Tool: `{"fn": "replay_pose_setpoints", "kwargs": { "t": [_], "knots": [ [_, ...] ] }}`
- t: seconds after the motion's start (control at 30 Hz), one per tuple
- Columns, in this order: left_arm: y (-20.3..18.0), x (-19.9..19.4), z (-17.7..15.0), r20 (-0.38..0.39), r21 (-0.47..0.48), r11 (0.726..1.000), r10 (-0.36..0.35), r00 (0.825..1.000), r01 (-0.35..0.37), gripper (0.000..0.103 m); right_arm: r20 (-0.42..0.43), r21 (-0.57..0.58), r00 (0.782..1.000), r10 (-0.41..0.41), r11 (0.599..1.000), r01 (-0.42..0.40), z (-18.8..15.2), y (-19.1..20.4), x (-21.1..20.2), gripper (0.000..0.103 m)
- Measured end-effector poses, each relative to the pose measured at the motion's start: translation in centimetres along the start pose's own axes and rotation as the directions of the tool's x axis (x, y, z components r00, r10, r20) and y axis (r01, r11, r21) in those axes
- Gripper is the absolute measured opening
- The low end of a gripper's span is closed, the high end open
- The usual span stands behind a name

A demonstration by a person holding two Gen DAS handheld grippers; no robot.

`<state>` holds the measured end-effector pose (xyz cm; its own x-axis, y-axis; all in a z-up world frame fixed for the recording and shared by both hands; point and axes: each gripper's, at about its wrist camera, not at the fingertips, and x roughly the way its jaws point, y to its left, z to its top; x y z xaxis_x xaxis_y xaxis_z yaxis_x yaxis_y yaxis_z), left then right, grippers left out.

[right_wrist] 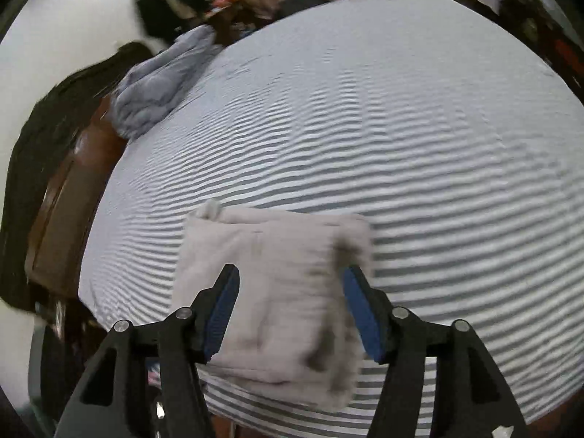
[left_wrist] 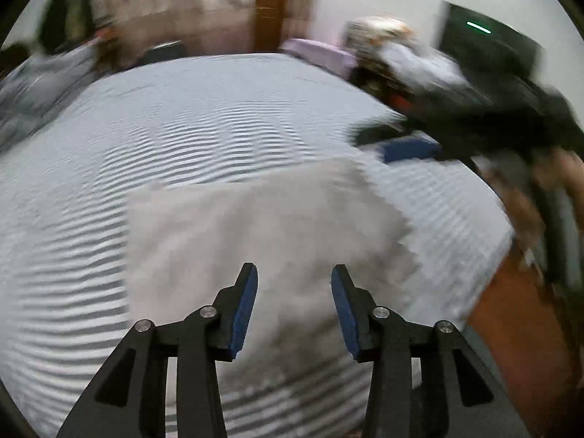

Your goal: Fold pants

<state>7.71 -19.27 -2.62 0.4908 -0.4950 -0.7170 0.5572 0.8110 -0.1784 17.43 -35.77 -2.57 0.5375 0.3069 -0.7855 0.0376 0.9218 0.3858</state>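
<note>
The light grey pants [left_wrist: 255,233] lie folded into a compact rectangle on the striped bed near its front edge; they also show in the right wrist view [right_wrist: 277,292]. My left gripper [left_wrist: 294,277] is open and empty, hovering just above the near part of the pants. My right gripper [right_wrist: 290,277] is open and empty, its fingers spread over the folded pants. The right gripper [left_wrist: 408,148] shows blurred in the left wrist view, at the bed's right side beyond the pants.
The blue-and-white striped bed sheet [right_wrist: 401,127] fills both views. A crumpled grey-blue cloth [right_wrist: 160,84] lies at the bed's far left corner. A brown wooden bed frame [right_wrist: 73,189] runs along the left edge. Clutter and a dark screen [left_wrist: 489,43] stand at the right.
</note>
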Motion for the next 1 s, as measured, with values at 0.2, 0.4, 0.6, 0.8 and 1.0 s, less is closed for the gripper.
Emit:
{"fn": "replay_pose_setpoints", "kwargs": {
  "t": [0.2,0.4,0.6,0.8,1.0],
  "knots": [
    [4.6,1.8,-1.0,-0.058,-0.135,0.984,0.11,0.992,-0.117,0.044,-0.034,-0.151,0.971,-0.237,0.961,0.23,-3.3,2.4,3.1,0.035],
    [4.7,4.8,-3.6,-0.129,-0.061,0.984,0.159,0.979,-0.168,0.043,-0.082,-0.155,0.937,-0.339,0.933,0.324,-8.4,0.1,4.1,0.033],
    [3.8,5.2,-4.8,-0.101,0.003,0.981,0.195,0.976,-0.196,0.044,-0.062,-0.038,0.963,-0.264,0.964,0.262,-9.4,-2.6,3.8,0.035],
    [4.0,5.4,-5.0,-0.104,0.02,0.977,0.213,0.972,-0.212,0.044,-0.046,0.011,0.972,-0.231,0.973,0.232,-9.8,-3.5,3.4,0.039],
    [3.8,4.6,-4.0,-0.135,-0.01,0.976,0.216,0.967,-0.219,0.044,-0.028,0.055,0.97,-0.242,0.968,0.243,-10.4,-4.1,2.9,0.054]
  ]
}}
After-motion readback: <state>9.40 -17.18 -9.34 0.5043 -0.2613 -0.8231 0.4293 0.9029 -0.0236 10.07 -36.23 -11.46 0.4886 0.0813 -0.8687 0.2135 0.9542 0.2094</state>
